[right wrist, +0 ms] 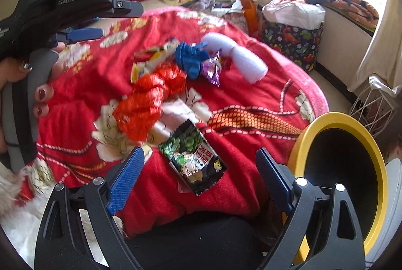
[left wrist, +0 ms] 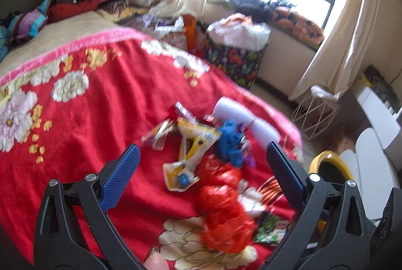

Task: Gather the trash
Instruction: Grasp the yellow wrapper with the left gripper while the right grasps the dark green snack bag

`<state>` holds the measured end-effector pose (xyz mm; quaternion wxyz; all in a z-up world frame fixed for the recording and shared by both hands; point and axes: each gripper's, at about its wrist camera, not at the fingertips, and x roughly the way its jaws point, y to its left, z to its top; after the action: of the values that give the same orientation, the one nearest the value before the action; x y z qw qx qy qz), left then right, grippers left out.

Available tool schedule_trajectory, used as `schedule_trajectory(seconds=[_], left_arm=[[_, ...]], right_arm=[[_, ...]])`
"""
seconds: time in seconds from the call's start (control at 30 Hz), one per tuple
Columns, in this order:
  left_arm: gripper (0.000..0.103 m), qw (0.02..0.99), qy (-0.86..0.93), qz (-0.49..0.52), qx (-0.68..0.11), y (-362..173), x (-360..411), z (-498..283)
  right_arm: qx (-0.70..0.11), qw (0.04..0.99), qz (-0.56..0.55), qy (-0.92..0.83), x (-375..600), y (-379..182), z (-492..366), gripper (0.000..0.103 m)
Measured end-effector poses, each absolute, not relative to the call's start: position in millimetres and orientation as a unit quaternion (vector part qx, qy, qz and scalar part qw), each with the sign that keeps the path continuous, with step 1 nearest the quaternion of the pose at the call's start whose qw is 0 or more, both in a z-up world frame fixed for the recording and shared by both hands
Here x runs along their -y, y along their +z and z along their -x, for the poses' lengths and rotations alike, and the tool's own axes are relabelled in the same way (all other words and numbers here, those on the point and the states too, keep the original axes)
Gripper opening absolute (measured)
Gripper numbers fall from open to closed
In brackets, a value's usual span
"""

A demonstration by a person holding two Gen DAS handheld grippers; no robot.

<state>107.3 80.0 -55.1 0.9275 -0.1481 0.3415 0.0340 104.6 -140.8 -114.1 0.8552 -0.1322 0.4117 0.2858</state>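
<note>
right claw (right wrist: pixel 198 169): fingers apart, empty, over green-and-black printed snack packet (right wrist: pixel 194 160)
left claw (left wrist: pixel 201 169): fingers apart, empty, over crumpled red plastic bag (left wrist: pixel 221 204)
bin: yellow-rimmed black bin (right wrist: pixel 341 119) beside bed, inside too dark to read
left on red floral blanket (right wrist: pixel 176 194): packet, red bag, yellow wrapper (left wrist: pixel 193 141), blue crumpled piece (right wrist: pixel 188 60), purple foil wrapper (right wrist: pixel 213 69), white foam roll (right wrist: pixel 238 56)
progress: looks early, nothing gripped

Ahead of my right gripper (right wrist: pixel 199 164) lies a glossy green-and-black foil snack packet (right wrist: pixel 194 159) on the fuzzy red floral cloth blanket (right wrist: pixel 251 149). Beyond it, a crinkly shiny red plastic bag (right wrist: pixel 150 101); right, a smooth yellow-rimmed plastic bin (right wrist: pixel 374 141).
</note>
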Motion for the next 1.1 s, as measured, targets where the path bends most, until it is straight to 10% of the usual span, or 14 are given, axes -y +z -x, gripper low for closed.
schedule_trajectory(seconds=[0.43,1.1], left_arm=[[0.088,0.899,0.047,0.174,-0.398,-104,-98,-127],[0.07,0.874,0.045,0.201,-0.441,-136,-106,-173]], right_arm=[[-0.442,0.837,0.166,0.277,123,-150,-128,0.085],[-0.471,0.816,0.134,0.308,110,-167,-128,0.013]])
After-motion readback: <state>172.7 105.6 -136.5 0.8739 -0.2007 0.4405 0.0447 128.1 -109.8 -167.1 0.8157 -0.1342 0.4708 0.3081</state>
